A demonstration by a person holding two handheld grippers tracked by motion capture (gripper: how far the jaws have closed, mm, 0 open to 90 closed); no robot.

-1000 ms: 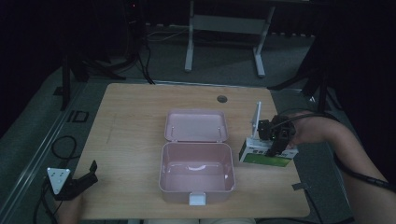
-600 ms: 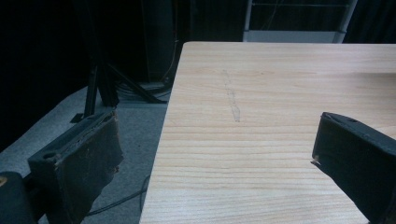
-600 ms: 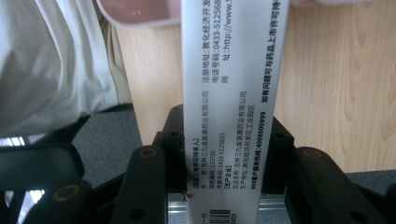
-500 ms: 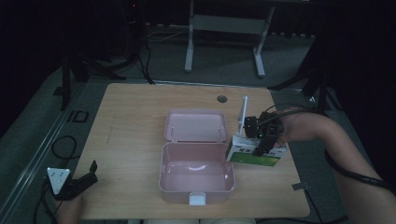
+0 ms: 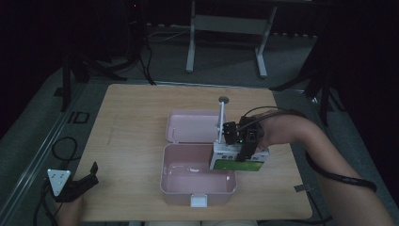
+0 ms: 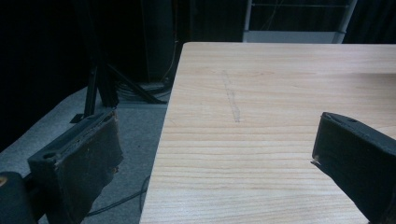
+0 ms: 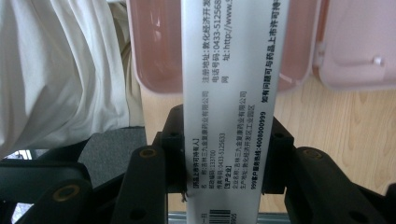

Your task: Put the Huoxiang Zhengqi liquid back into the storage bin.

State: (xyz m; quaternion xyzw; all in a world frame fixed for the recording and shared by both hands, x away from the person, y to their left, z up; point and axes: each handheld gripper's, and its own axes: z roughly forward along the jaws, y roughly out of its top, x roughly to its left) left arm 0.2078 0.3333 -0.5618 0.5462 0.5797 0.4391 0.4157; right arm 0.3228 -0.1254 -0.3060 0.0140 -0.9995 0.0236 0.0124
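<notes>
A dim room with dark curtains and a grey floor surrounds a light wooden desk in the middle of the high view, with a metal frame stand beyond it at the top of the frame. At the centre of the desk lies an open pink lunch box, its lid folded back toward the top of the frame. The right tool is right of centre, gripping a white and green carton above the right edge of the box. The left tool sits at the lower left, at the desk's edge, a grey three-cornered plate on top.

In the left gripper view, the left tool has its two black jaws wide apart with nothing between them, over bare desk wood at its left edge, dark floor in the left of the frame.

In the right gripper view, the right tool is clamped on the carton, a white face with printed text and a barcode, running up the middle of the frame. Behind it are the pink box and its lid at the upper right; pale cloth fills the left.
</notes>
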